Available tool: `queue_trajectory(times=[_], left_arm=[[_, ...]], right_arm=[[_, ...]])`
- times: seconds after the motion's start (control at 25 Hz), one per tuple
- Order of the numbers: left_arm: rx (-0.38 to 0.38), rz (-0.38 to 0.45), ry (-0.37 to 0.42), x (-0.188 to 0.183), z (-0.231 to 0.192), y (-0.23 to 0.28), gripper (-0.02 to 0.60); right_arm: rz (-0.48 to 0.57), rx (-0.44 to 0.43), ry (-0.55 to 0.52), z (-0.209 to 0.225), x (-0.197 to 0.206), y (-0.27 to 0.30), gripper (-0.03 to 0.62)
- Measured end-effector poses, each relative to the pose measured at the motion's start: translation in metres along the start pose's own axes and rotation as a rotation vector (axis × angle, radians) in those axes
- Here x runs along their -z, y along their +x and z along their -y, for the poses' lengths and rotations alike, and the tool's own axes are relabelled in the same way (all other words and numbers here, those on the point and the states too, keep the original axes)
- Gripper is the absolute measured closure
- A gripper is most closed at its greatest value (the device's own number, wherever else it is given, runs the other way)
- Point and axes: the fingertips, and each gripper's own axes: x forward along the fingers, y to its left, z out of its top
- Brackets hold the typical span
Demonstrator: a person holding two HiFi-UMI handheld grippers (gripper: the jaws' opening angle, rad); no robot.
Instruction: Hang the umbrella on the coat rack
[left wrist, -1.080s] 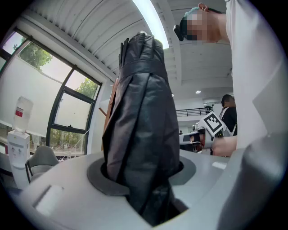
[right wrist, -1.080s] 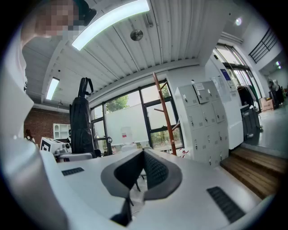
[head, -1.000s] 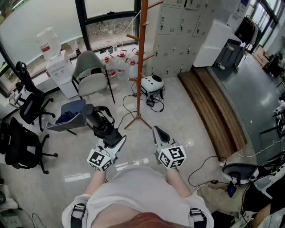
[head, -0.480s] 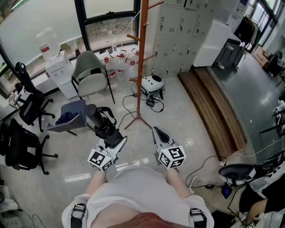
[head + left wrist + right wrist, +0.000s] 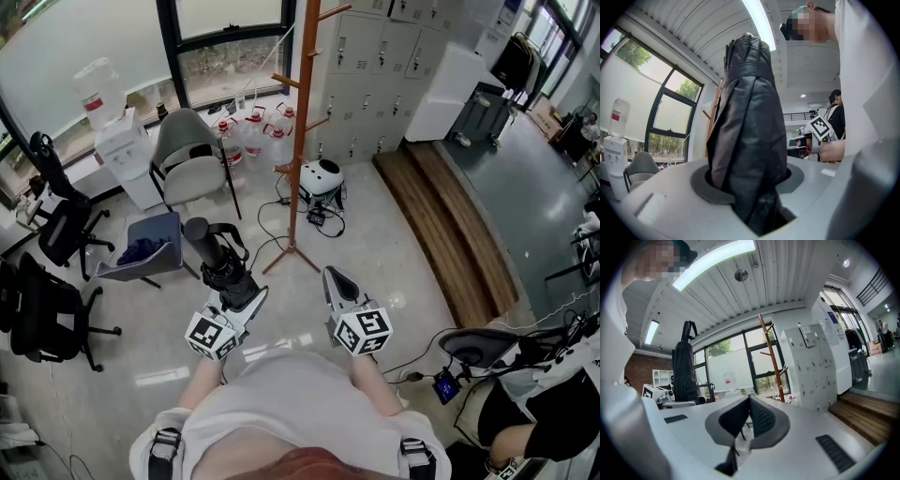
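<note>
Glossy floor [image 5: 403, 234] carries the coat rack [image 5: 297, 141], which stands well ahead of both grippers. In the head view, the left gripper [image 5: 239, 292] clamps the folded black umbrella [image 5: 211, 248], apart from the rack. Only the right gripper view shows the right gripper [image 5: 749, 401] with its jaws together and empty.

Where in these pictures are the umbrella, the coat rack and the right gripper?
umbrella [image 5: 217, 257], head view, folded black canopy.
coat rack [image 5: 298, 141], head view, upright pole.
right gripper [image 5: 336, 275], head view, between its fingertips.
</note>
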Motion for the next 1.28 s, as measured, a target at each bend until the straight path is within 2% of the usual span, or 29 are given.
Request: queue_trajectory(times=[0.48, 0.68, 0.8, 0.92, 1.08, 1.16, 1.28], left_arm=[[0.04, -0.012, -0.01, 0.007, -0.034, -0.025, 0.371], [0.038, -0.033, -0.002, 0.017, -0.057, 0.012, 0.372], [0.053, -0.038, -0.003, 0.014, -0.073, -0.006, 0.371], [0.034, -0.037, -0.01, 0.014, -0.084, -0.028, 0.371], [0.042, -0.03, -0.004, 0.017, -0.083, -0.026, 0.371], [0.049, -0.03, -0.004, 0.017, -0.086, -0.019, 0.371], [0.028, -0.038, -0.002, 0.018, -0.101, 0.02, 0.371]], right_arm=[[-0.003, 0.055, -0.007, -0.024, 0.009, 0.023, 0.586], [-0.019, 0.077, -0.004, 0.018, 0.013, 0.042, 0.586], [-0.019, 0.109, 0.006, -0.001, 0.016, 0.048, 0.586], [-0.028, 0.105, 0.005, -0.022, 0.022, 0.054, 0.586], [-0.03, 0.099, -0.009, -0.022, 0.023, 0.054, 0.586], [-0.025, 0.107, -0.01, -0.016, 0.022, 0.055, 0.586], [-0.027, 0.098, 0.001, 0.024, 0.014, 0.076, 0.586]])
